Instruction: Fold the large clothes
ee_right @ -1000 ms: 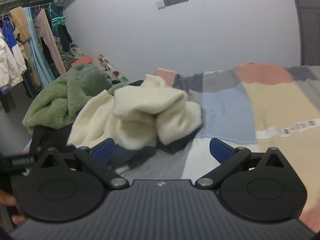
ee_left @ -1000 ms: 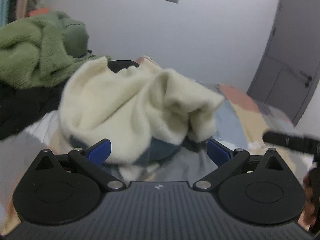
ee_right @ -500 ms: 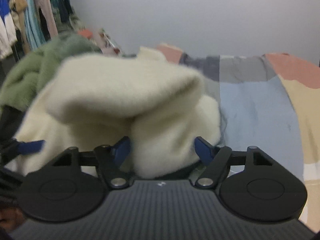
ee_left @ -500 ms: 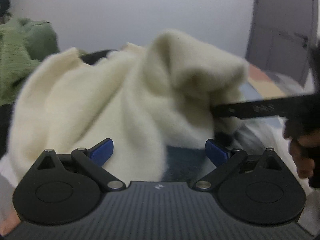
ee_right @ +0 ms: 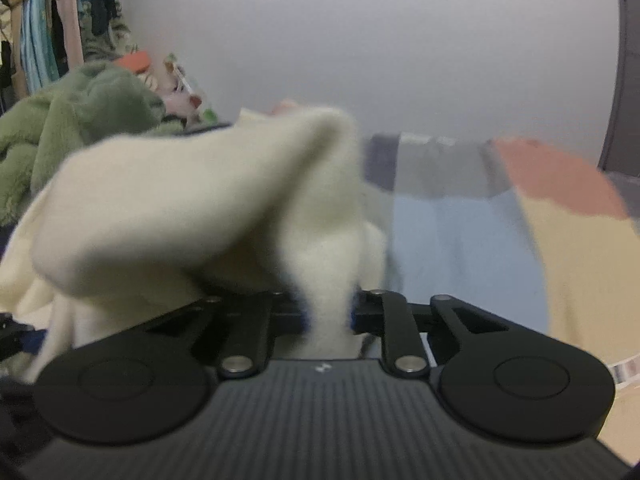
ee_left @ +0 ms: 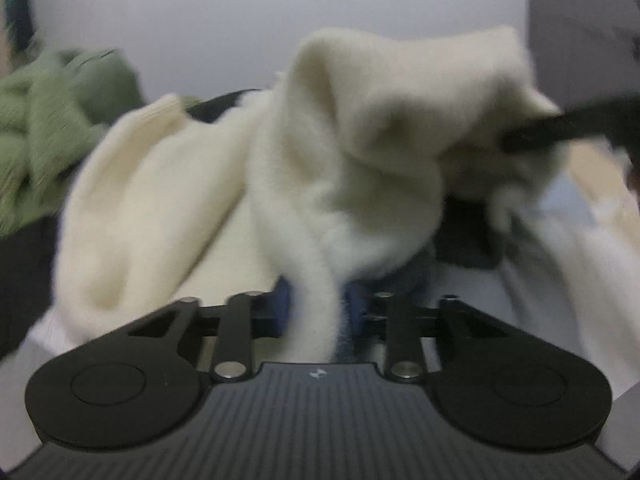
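A bed (ee_right: 472,236) takes up most of this room, its cover (ee_right: 560,264) a patchwork of pale blue, grey, salmon and sandy yellow blocks, and behind it stands a plain pale wall (ee_right: 400,52) with a grey door (ee_left: 580,20) at the far right of the bed. At the bed's left end a rail of hanging clothes (ee_right: 44,12) fills the corner, and a heap of green fleece (ee_right: 72,128) lies piled on the mattress just in front of it, with something dark beneath that I cannot make out. No basket or box holds any of it — everything lies loose on the cover. The cream fleece garment (ee_left: 224,200) sits bunched on the bed beside the green heap, rising in soft folds. The left gripper (ee_left: 318,304) is closing its jaws on a hanging fold of that cream fleece, the blue pads pressed into the fabric from both sides. The right gripper (ee_right: 328,312) is closing too, with another strip of the same garment pinched between its pads, the bulk of the cloth humped up to the left of it. In the left camera's view, a blurred black finger of the right gripper reaches into the garment's far fold.
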The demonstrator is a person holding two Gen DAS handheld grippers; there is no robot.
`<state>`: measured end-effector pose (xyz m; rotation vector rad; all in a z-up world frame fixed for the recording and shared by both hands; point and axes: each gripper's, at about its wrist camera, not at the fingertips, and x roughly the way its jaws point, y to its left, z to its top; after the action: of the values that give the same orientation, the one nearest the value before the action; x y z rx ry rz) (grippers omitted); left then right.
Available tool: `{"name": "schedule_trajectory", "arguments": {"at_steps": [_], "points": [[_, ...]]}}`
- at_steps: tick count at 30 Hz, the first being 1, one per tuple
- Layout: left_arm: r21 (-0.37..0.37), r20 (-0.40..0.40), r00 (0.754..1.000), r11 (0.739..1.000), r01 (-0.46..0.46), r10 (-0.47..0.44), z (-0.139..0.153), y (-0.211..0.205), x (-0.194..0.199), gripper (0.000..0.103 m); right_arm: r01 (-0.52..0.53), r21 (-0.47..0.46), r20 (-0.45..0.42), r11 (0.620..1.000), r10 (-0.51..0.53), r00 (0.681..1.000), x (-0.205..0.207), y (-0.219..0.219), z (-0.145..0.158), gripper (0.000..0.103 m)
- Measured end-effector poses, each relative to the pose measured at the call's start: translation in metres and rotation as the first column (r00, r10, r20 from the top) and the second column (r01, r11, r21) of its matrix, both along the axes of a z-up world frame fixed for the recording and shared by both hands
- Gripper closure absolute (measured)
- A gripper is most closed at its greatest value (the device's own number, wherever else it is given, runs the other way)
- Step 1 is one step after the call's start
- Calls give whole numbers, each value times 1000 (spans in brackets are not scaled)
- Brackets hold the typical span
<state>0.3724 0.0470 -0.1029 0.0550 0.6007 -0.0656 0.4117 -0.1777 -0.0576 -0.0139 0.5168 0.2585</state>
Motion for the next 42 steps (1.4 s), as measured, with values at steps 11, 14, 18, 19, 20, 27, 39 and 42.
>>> {"name": "schedule_trajectory", "arguments": {"at_steps": [11,14,18,19,20,27,39,42], "points": [[-193,111,986,976,-104,128,63,45,-117,85,50,6,151,999,-50,987,-109,-42,54,90],[-243,140,977,962,-122,159,76,60,-159,86,75,39,179,996,-81,981,-143,-54,68,90],[-277,157,973,954,-119,167,88,72,-217,87,107,72,204,992,-120,972,-192,-74,81,90],[-287,158,973,951,-116,166,90,74,-230,87,116,86,205,990,-131,970,-205,-81,83,90],[-300,162,973,947,-113,167,93,78,-241,88,125,92,206,988,-141,968,-218,-88,85,90],[-413,250,958,910,-23,138,113,82,-336,88,135,137,298,981,-171,939,-302,-121,99,90],[-384,-21,999,922,-48,43,76,53,-286,86,168,167,-62,972,-160,985,-255,-144,62,89],[-383,-54,997,921,-78,62,60,52,-249,82,181,131,-141,975,-162,977,-222,-139,40,88]]}}
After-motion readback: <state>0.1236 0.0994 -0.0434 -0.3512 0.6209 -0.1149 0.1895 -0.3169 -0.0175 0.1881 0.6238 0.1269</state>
